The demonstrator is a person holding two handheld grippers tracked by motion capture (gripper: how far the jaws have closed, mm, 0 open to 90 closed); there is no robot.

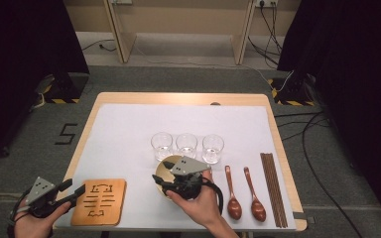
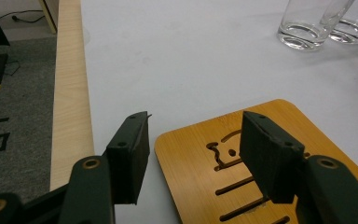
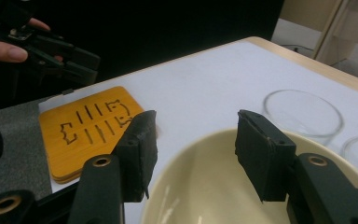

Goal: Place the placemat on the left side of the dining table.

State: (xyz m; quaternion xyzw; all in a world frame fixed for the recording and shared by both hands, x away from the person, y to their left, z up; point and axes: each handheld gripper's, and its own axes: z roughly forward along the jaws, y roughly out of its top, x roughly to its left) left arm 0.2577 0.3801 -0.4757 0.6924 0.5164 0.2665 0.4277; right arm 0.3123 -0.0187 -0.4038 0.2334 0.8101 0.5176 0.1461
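We held the right gripper (image 1: 171,174) over the cream bowl (image 3: 205,186), jaws spread wide — one on each side of its near rim, gripping nothing. The bowl sat on the white mat (image 1: 129,134), just in front of three glasses (image 1: 186,145). Our left gripper (image 1: 74,191) hovered at the bamboo trivet (image 1: 99,202) — jaws likewise parted, empty.

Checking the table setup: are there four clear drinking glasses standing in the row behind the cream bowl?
No, three clear drinking glasses stand in the row behind the cream bowl in the high view.
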